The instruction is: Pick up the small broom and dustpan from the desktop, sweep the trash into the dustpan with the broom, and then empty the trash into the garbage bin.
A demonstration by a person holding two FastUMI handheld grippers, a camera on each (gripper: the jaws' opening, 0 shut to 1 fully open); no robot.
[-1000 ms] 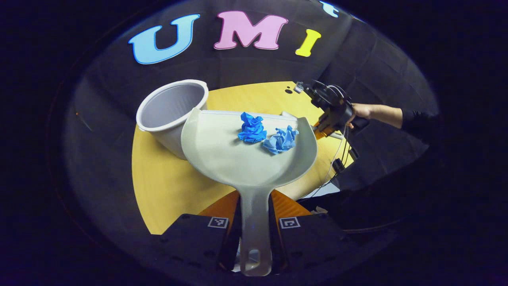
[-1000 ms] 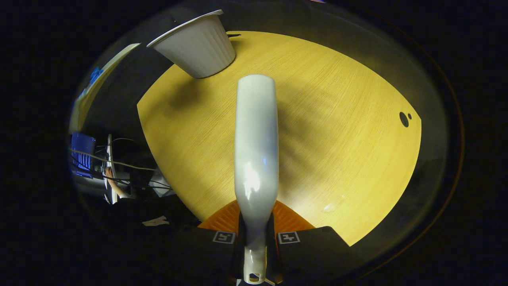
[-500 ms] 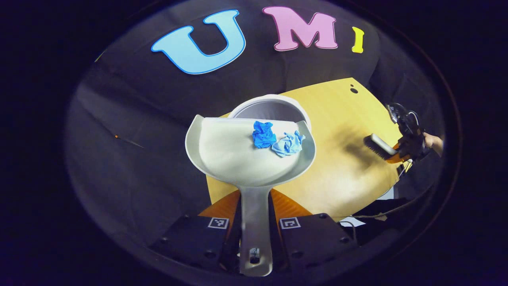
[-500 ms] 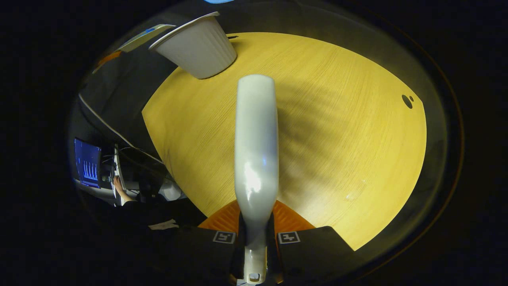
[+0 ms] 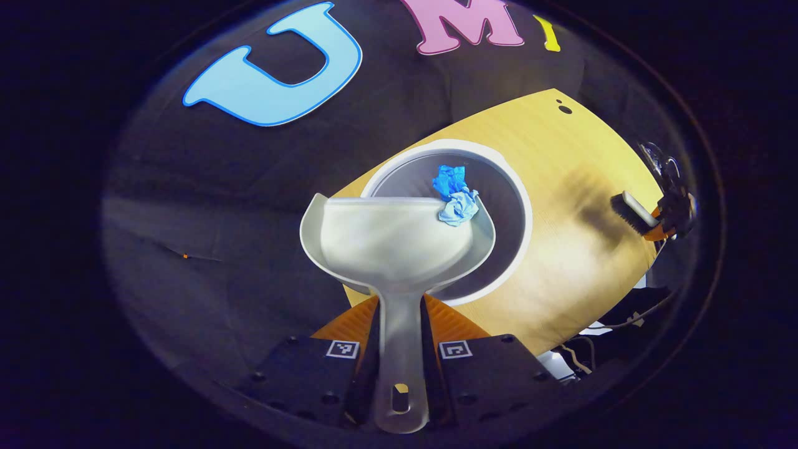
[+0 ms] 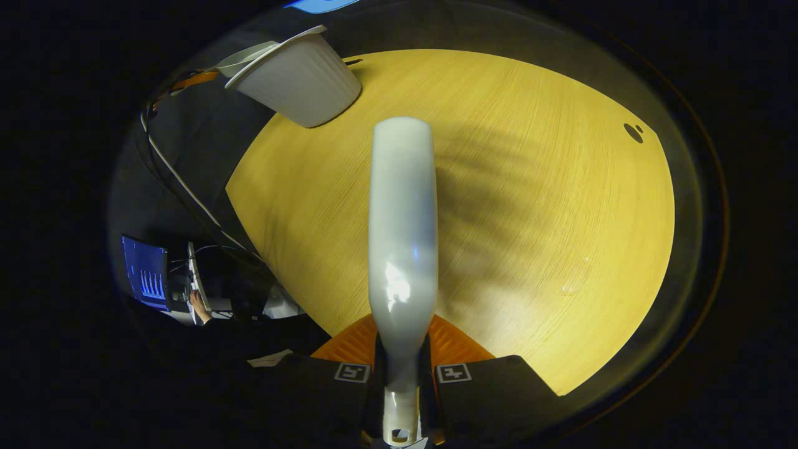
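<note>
Trash [image 5: 456,194] over bin [image 5: 514,187] mouth

two paper wads [image 5: 455,194], one dustpan [image 5: 386,240], one broom [image 6: 402,231], one bin [image 5: 499,187]

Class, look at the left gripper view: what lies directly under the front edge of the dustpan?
The open garbage bin sits under the dustpan. Two blue paper wads are at the pan's front corner, over the bin's mouth. The pan covers the near part of the bin's inside.
</note>
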